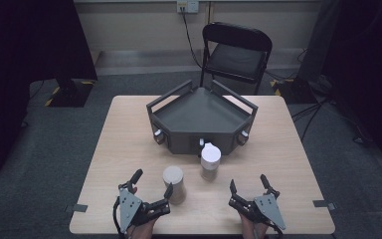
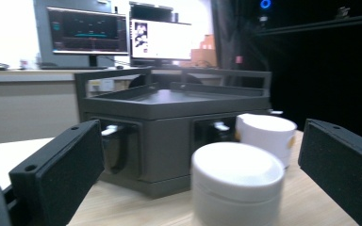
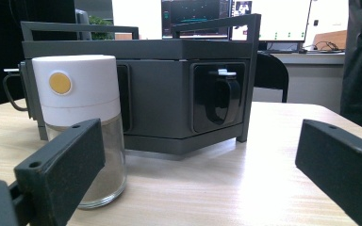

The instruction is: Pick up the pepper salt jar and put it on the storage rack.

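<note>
Hovering low over the near edge of the table (image 1: 104, 164), the left gripper (image 1: 152, 182) has its jaws spread wide and holds nothing; the near jar (image 1: 173, 184) stands just beside its right jaw, and in the left gripper view that jar (image 2: 237, 186) sits off-centre toward the right jaw. Closing from here, I judge, that jaw could strike first and tip or push the jar into the second jar (image 1: 210, 161) behind it, which stands close to the dark tray (image 1: 201, 115). The right gripper (image 1: 248, 184) is likewise wide open and empty, near the second jar (image 3: 78, 146); a careless reach could knock that tall glass jar over.
</note>
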